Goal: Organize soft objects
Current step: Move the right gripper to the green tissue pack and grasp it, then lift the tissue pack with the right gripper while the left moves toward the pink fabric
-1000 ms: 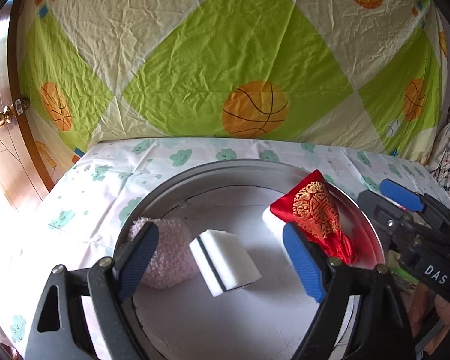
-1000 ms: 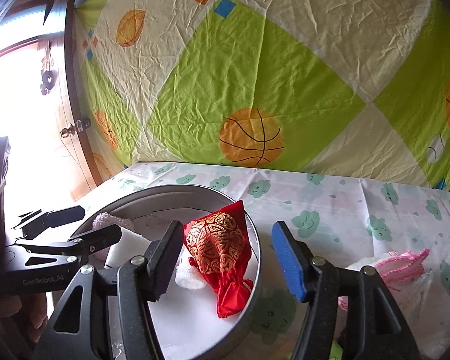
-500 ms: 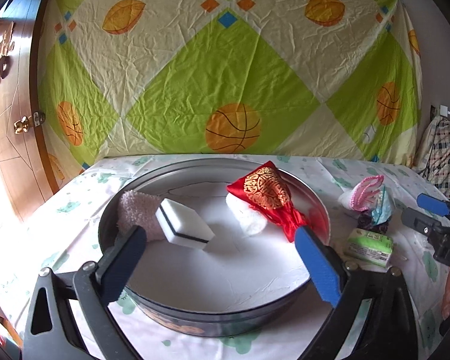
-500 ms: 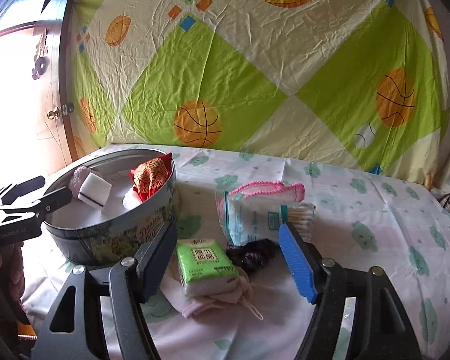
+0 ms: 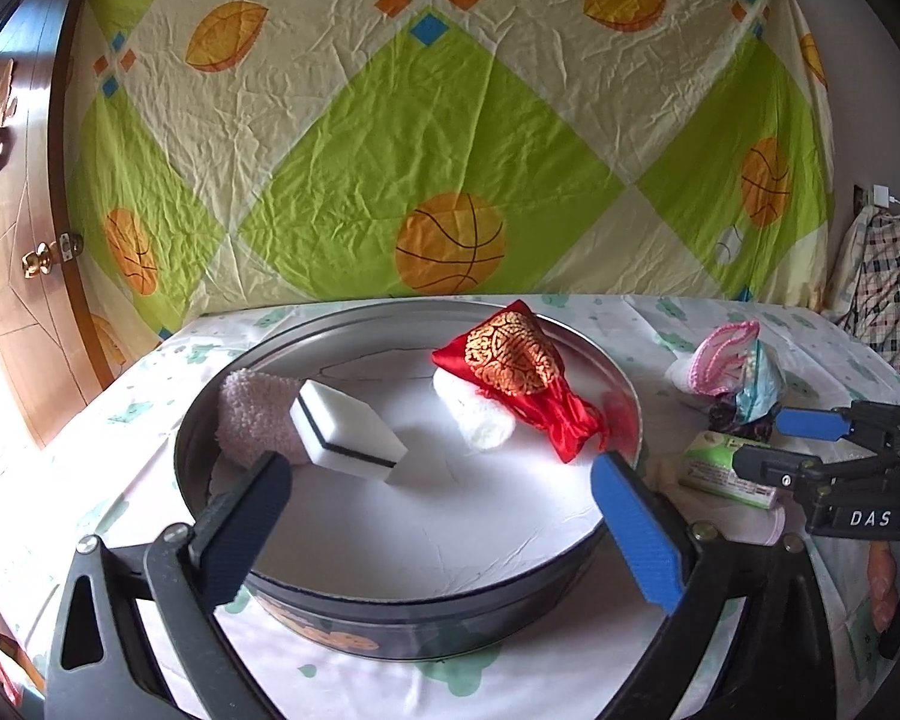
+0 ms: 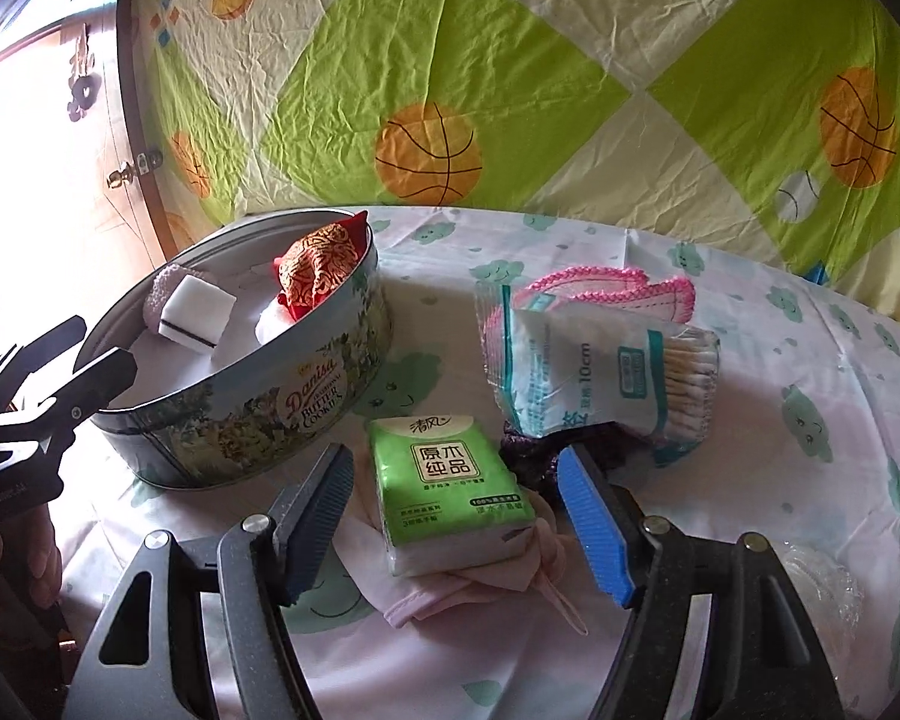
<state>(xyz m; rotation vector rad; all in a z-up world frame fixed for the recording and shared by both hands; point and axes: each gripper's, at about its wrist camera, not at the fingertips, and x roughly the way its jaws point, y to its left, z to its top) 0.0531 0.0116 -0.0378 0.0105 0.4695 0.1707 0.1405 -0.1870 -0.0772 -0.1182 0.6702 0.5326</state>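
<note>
Hovering over the near rim of the tin (image 5: 621, 372), the left gripper (image 5: 444, 534) is standing with jaws wide apart and nothing between them, having just been opening; ahead of it inside the tin are lying a sponge (image 5: 348, 429), a pink fluffy piece (image 5: 252, 414) touching the sponge's left side, and a red pouch (image 5: 519, 375) resting on a white puff (image 5: 480, 417) further right; the right gripper (image 6: 459, 525) is pointing down at the tissue pack (image 6: 450, 480), jaws apart, having just been opening, the pack sitting between the pads without contact; the pack is lying on a pink cloth (image 6: 450, 591); beyond it a swab bag (image 6: 600, 372) is overlapping a pink-edged cloth (image 6: 606, 288); the tin is sitting ahead-left of this gripper.
</note>
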